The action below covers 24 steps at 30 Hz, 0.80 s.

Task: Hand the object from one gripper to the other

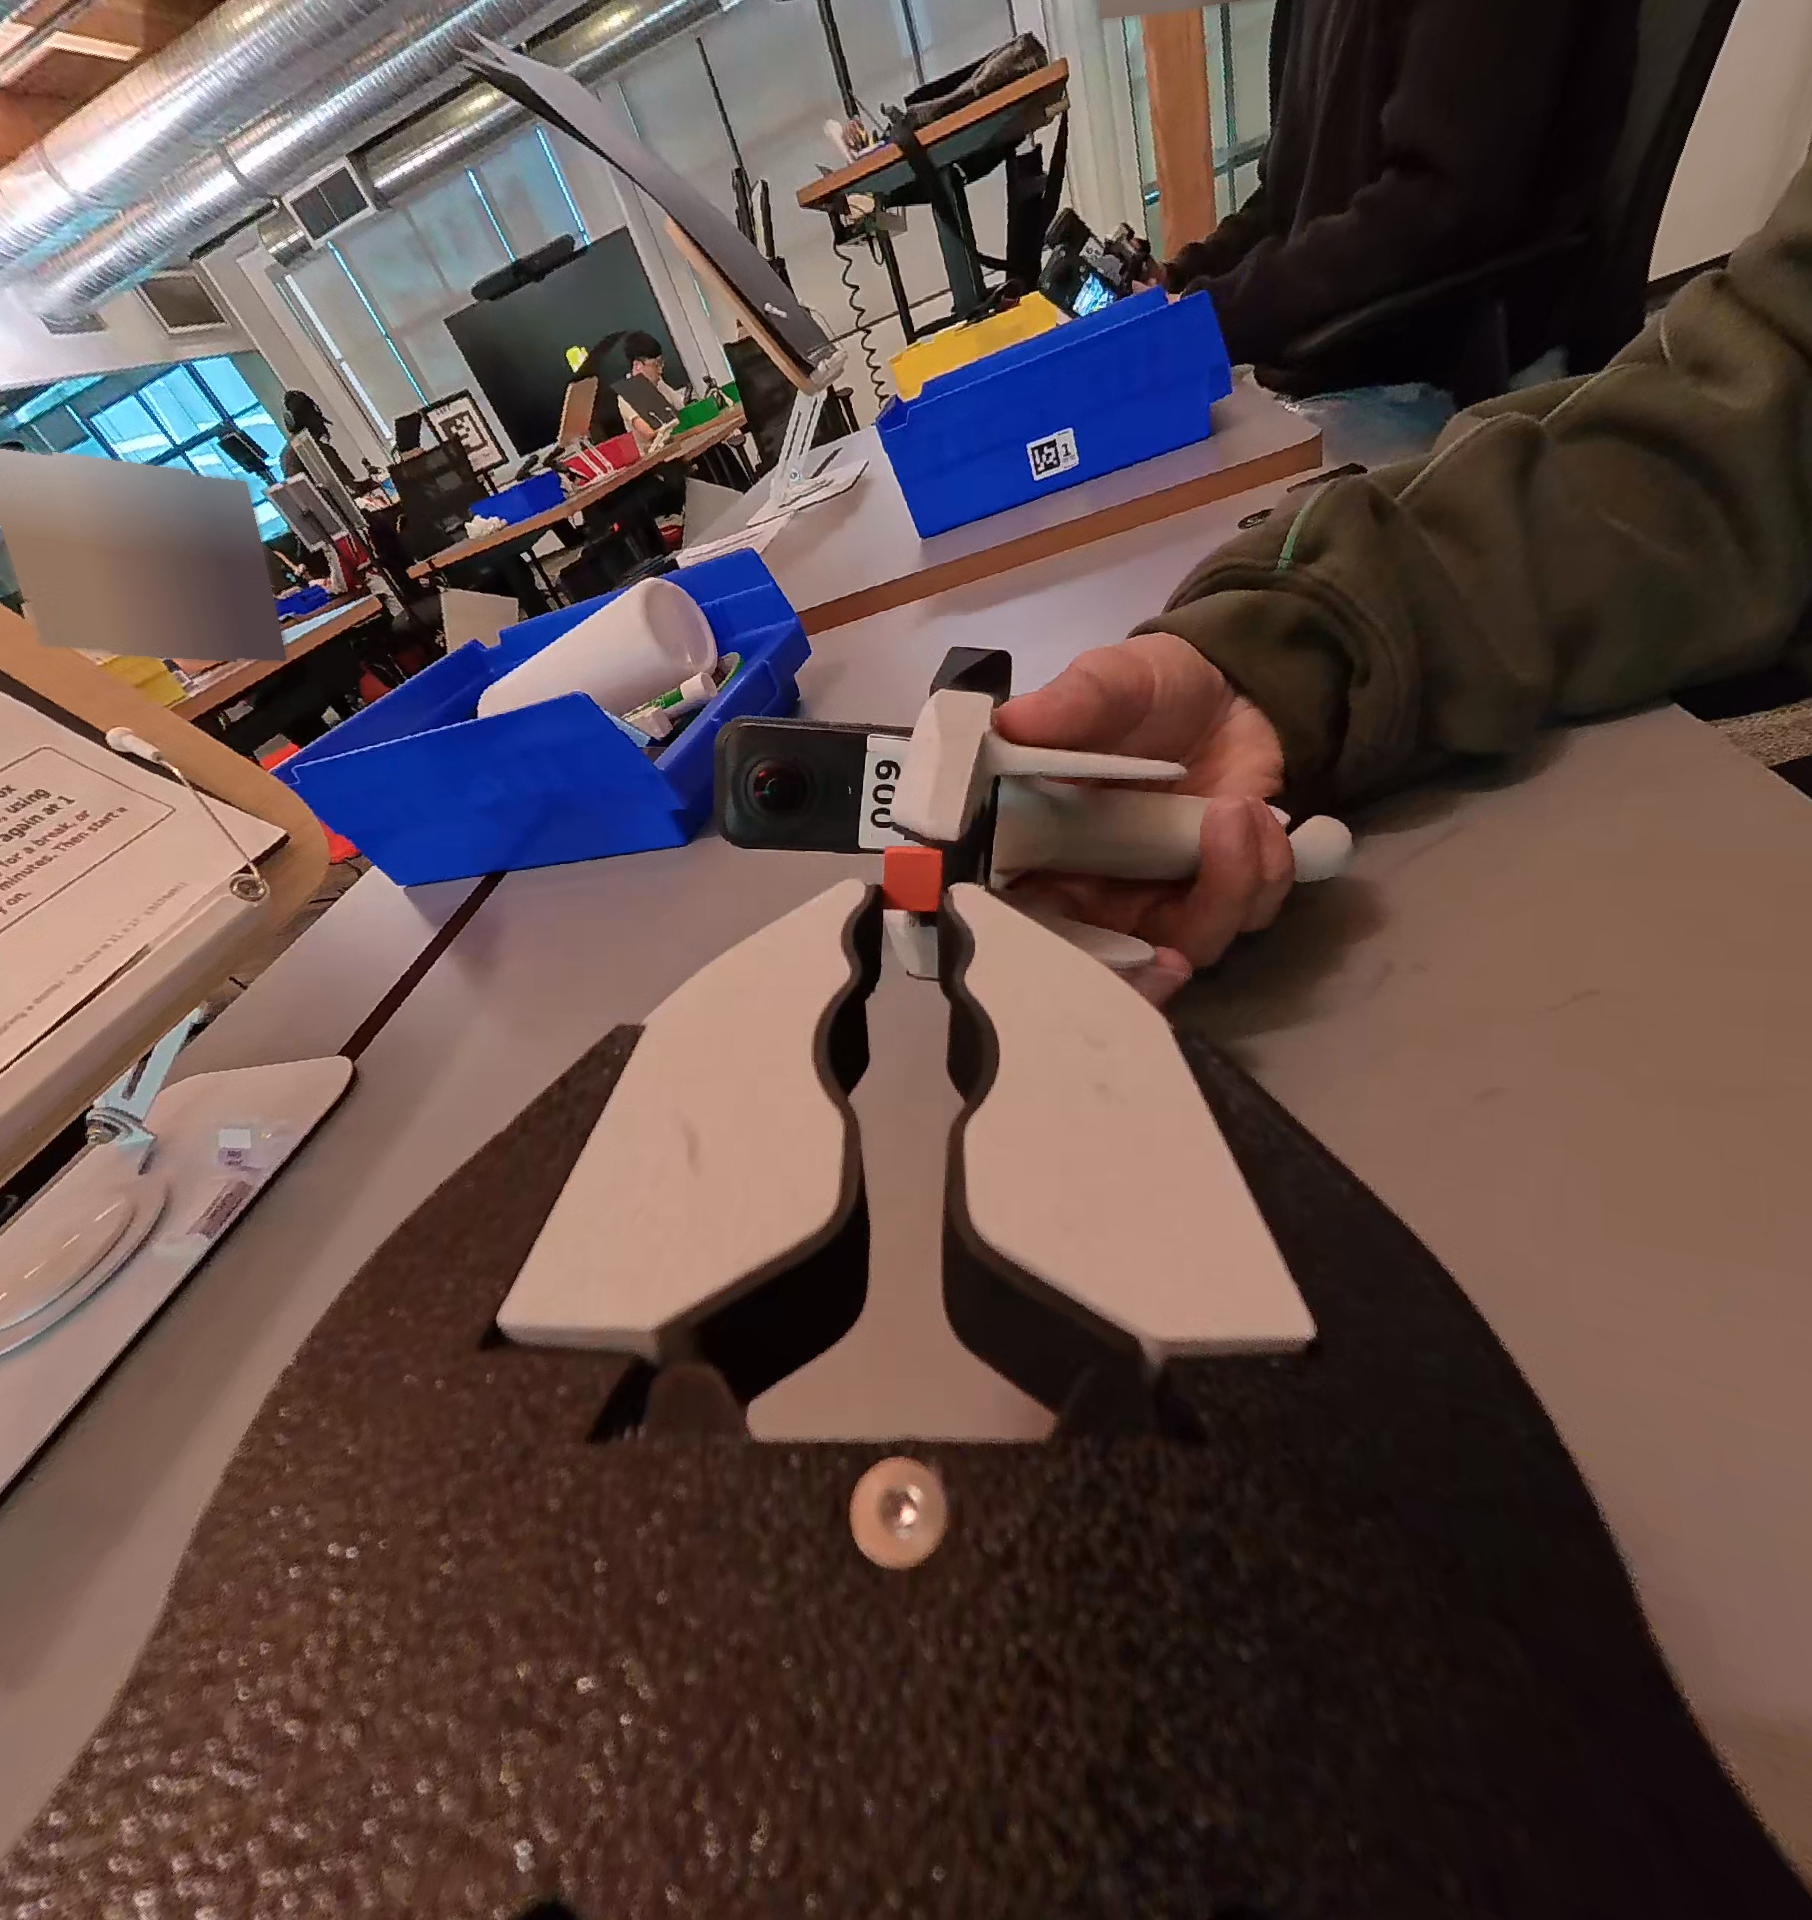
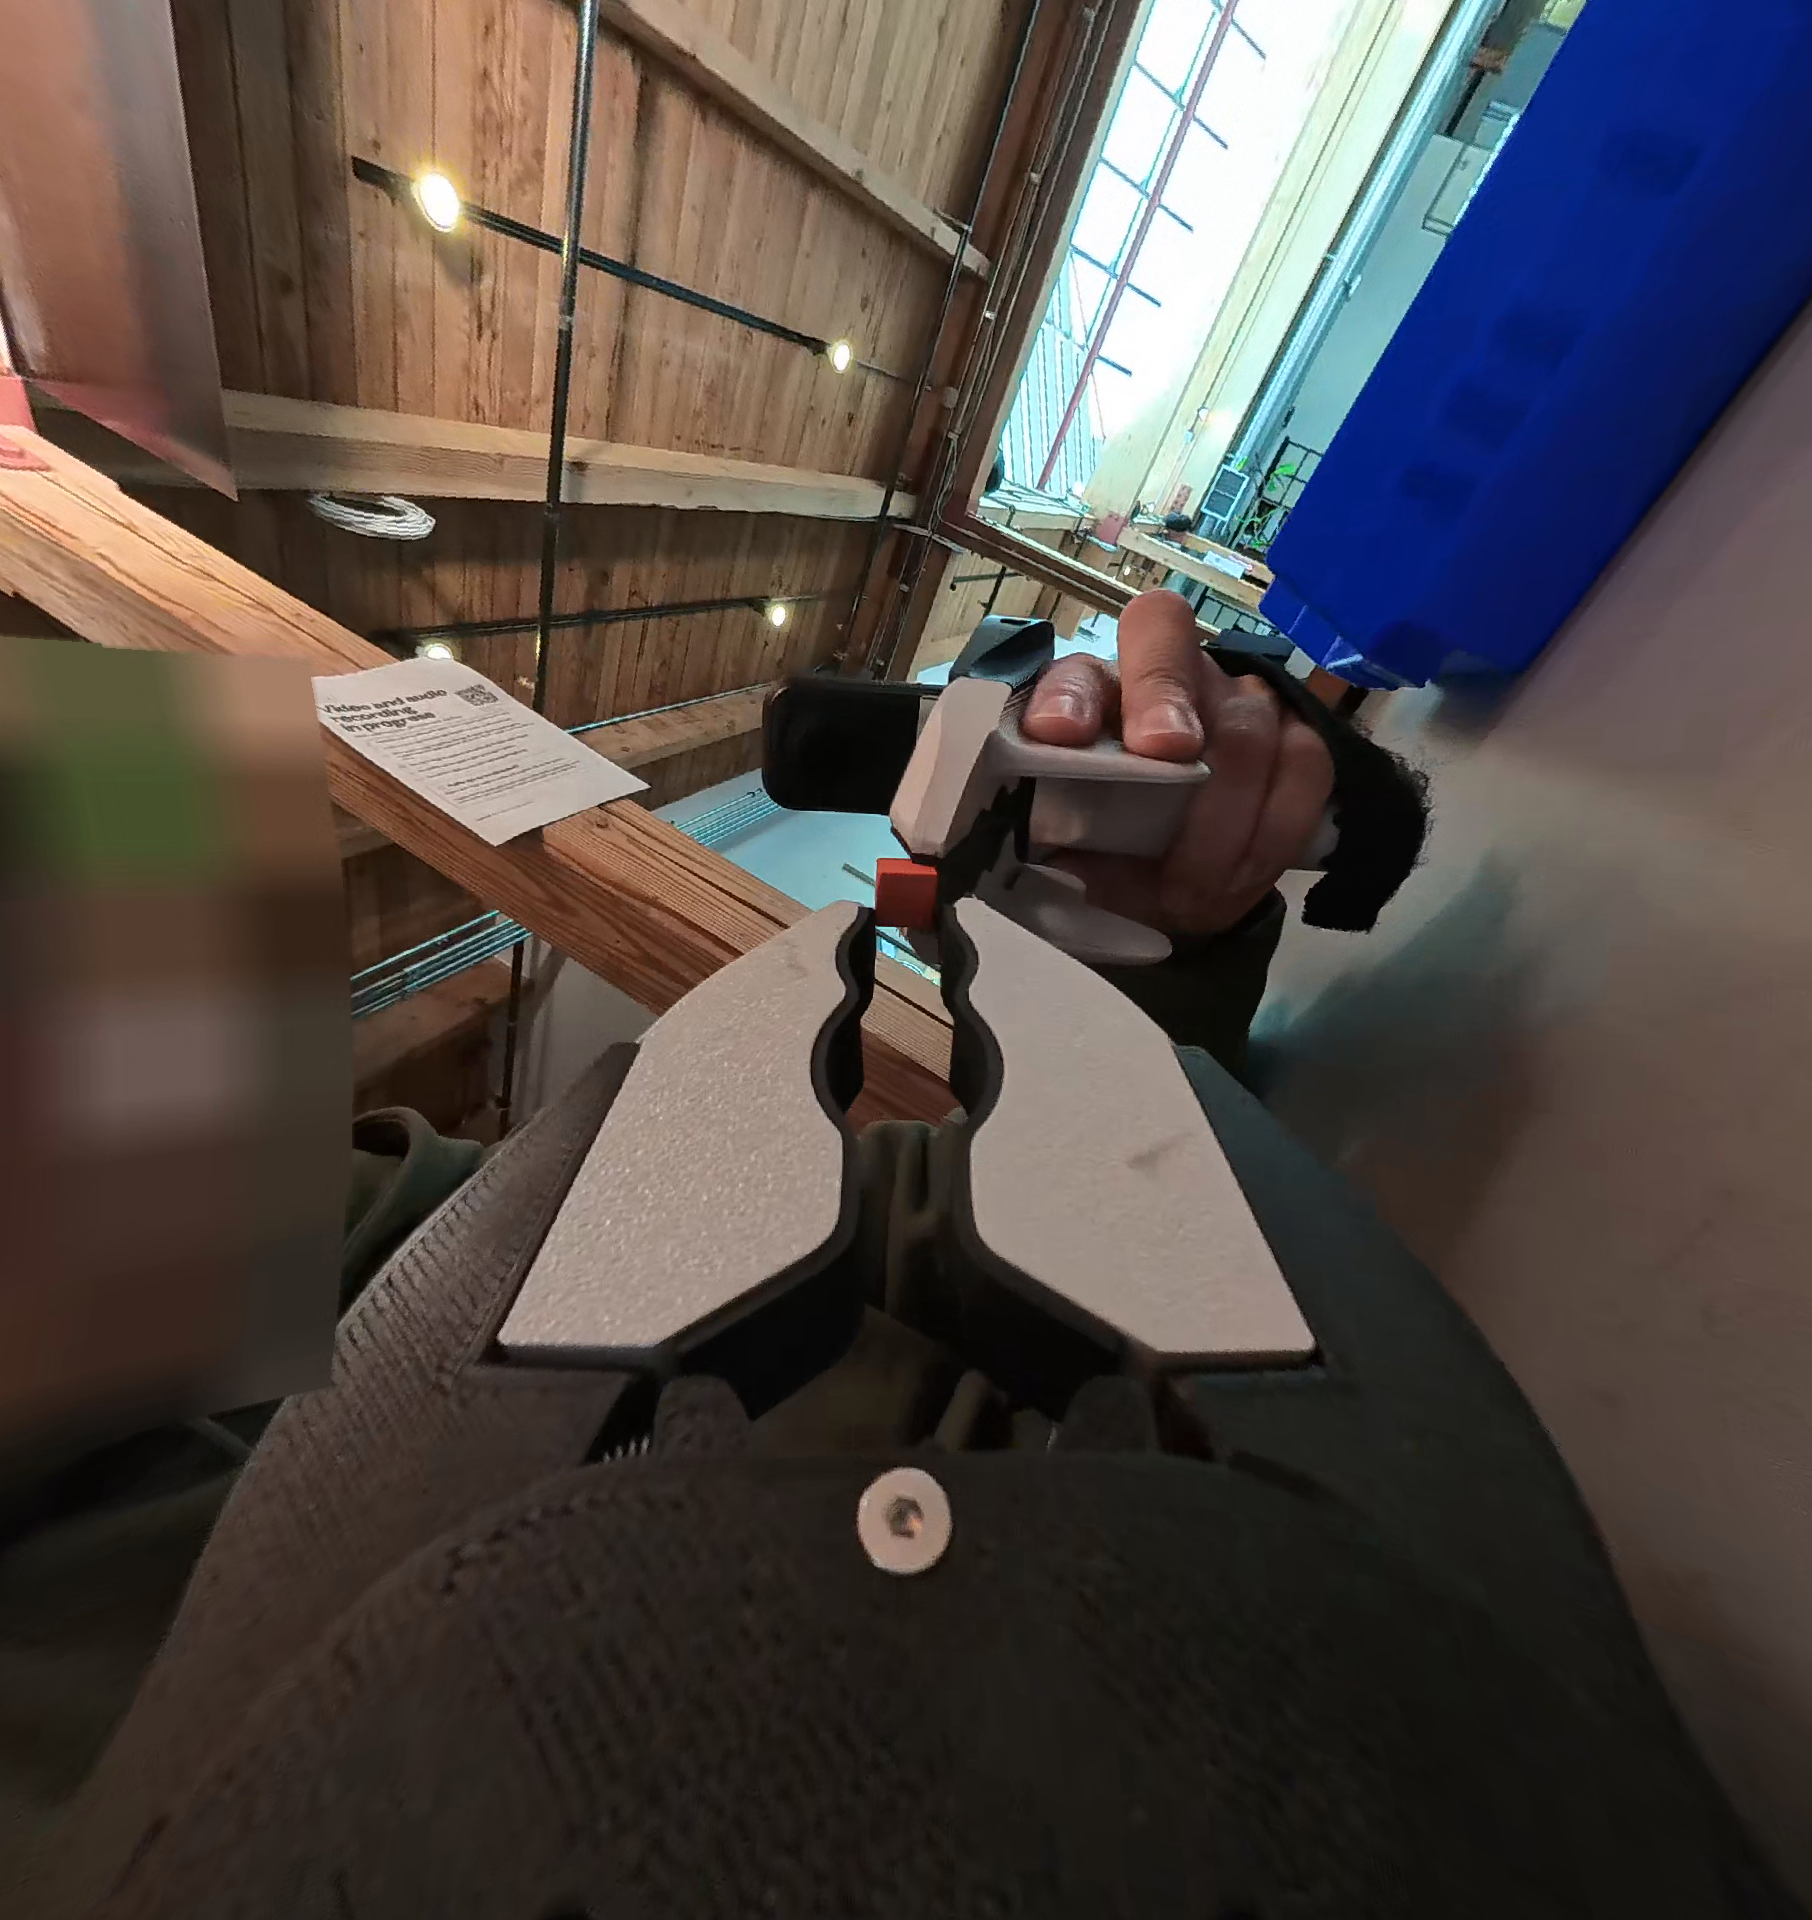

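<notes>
Small orange cube (image 1: 910, 878), matte, seemingly between both grippers' tips.

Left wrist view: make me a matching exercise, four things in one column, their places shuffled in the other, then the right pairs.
Things:
1. orange cube
2. white cup
3. yellow bin
4. clipboard

Places:
A. lying in the near blue bin
B. at the left edge, holding paper
C. at the left gripper's fingertips
D. behind the far blue bin

Pairs: 1-C, 2-A, 3-D, 4-B.
</notes>
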Each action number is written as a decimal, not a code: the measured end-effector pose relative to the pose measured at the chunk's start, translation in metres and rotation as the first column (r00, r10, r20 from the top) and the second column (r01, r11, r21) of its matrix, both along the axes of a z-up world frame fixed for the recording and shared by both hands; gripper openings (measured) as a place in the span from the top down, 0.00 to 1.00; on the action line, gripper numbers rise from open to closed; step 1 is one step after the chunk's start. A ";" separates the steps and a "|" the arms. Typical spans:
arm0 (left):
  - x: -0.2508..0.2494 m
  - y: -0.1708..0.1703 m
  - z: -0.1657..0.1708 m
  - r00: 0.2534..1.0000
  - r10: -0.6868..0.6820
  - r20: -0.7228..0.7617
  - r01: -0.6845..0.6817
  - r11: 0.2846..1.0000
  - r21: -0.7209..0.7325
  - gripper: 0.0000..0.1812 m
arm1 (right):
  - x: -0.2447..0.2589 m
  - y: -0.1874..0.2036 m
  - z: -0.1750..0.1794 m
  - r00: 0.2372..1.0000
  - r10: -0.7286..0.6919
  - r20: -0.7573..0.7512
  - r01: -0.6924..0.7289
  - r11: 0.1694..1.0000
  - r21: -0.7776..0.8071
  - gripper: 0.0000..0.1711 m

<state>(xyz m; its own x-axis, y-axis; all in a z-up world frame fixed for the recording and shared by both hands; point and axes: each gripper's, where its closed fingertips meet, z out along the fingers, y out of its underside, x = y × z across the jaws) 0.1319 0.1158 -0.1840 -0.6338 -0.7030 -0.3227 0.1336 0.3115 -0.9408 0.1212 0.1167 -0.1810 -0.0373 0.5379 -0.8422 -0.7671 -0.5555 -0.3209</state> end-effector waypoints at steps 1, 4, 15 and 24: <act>0.000 0.000 0.000 1.000 0.002 0.001 -0.002 1.000 0.003 0.95 | 0.000 0.000 0.000 1.000 0.000 0.001 0.000 1.000 0.001 0.93; 0.001 0.000 -0.002 1.000 0.007 0.001 -0.007 1.000 0.014 0.95 | 0.001 0.000 -0.001 1.000 -0.010 0.023 0.010 1.000 0.009 0.94; 0.002 0.002 0.000 0.995 0.012 -0.097 -0.022 0.994 -0.105 0.91 | 0.006 0.005 -0.006 0.817 -0.260 0.515 0.177 0.963 0.205 0.94; 0.031 0.027 -0.016 0.795 0.163 -0.584 -0.400 0.865 -0.303 0.80 | 0.057 0.010 -0.017 -0.389 -0.556 0.735 0.109 0.764 0.636 0.94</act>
